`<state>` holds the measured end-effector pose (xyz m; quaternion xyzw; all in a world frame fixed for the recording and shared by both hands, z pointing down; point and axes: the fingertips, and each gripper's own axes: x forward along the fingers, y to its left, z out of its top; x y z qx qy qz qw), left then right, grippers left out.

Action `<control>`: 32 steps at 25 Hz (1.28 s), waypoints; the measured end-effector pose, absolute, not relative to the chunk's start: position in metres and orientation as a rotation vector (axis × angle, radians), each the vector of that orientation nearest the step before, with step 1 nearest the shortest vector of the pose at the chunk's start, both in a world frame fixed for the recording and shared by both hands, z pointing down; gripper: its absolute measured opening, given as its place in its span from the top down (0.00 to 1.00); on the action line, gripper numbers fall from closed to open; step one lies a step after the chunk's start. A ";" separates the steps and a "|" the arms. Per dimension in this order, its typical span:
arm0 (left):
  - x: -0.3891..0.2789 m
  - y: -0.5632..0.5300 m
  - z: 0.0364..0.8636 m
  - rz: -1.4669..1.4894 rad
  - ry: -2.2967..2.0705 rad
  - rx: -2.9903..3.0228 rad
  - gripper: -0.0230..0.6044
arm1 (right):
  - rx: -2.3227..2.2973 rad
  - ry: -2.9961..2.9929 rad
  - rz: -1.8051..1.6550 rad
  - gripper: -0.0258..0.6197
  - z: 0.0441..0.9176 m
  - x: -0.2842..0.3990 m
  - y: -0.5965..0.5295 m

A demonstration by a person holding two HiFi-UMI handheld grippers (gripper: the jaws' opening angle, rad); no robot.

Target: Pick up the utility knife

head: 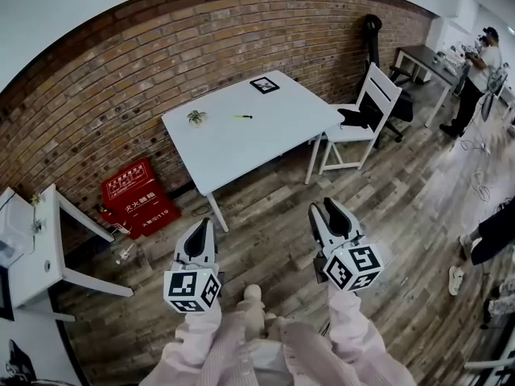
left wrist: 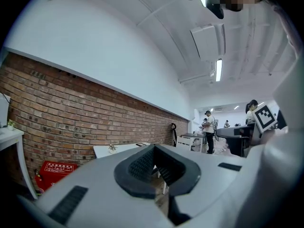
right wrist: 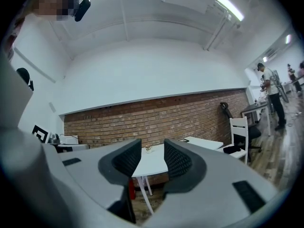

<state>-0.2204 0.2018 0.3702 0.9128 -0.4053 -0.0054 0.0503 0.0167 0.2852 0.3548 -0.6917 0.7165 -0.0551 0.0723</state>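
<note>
While held level, left gripper (head: pixel 204 223) (left wrist: pixel 153 147): jaws closed together, nothing gripped.
Right gripper (head: pixel 323 207) (right wrist: pixel 152 145): jaws parted, nothing gripped.
Slim yellow utility knife (head: pixel 243 117): laid on white square table (head: pixel 241 151).

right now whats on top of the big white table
On the white table: a yellow utility knife, a small greyish object left of it, a marker card at the far corner. Nothing covered.

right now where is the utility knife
In the head view, the utility knife lies near the middle of the white table by the brick wall, right of a small spiky object.
</note>
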 end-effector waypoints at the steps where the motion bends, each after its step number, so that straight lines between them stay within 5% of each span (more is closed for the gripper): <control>1: -0.219 0.200 0.371 -0.013 -1.235 2.777 0.98 | -2.077 2.151 -0.169 0.75 0.356 0.019 0.283; 32: -0.145 -0.019 0.408 0.096 -1.233 2.706 0.98 | -2.009 2.212 -0.304 0.73 0.388 0.083 0.055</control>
